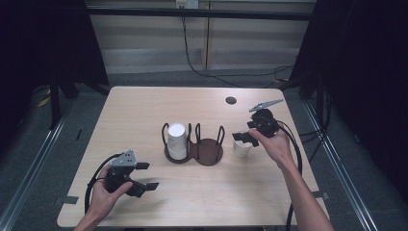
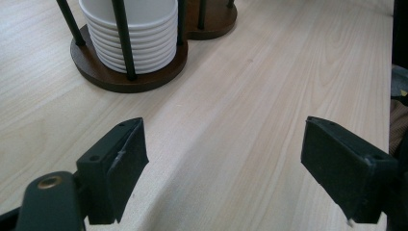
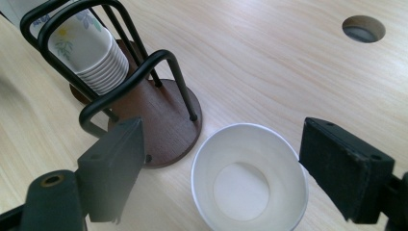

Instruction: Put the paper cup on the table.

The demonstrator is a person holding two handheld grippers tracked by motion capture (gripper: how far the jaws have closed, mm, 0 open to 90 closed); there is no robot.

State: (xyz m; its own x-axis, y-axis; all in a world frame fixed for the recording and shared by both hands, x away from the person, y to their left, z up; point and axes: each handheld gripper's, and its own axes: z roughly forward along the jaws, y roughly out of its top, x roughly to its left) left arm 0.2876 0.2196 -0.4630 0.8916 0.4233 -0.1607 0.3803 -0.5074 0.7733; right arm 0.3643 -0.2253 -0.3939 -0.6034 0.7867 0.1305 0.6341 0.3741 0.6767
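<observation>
The right gripper (image 3: pixel 219 159) hovers wide over a paper cup (image 3: pixel 249 177) standing right of the cup holder (image 1: pixel 194 144); the left gripper (image 1: pixel 146 175) rests wide, empty, near-left.

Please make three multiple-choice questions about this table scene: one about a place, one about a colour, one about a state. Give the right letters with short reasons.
1. Where does the single cup stand?
A. inside the holder
B. on the table, beside the holder
C. on the floor

2. What colour is the base of the cup holder?
A. brown
B. blue
C. yellow

3. How are the jaws of the left gripper?
A. open, nothing between them
B. shut on a cup
C. shut on a cable

1 B: it stands upright on the wood.
2 A: the round base is dark brown.
3 A: bare table between them.
</observation>
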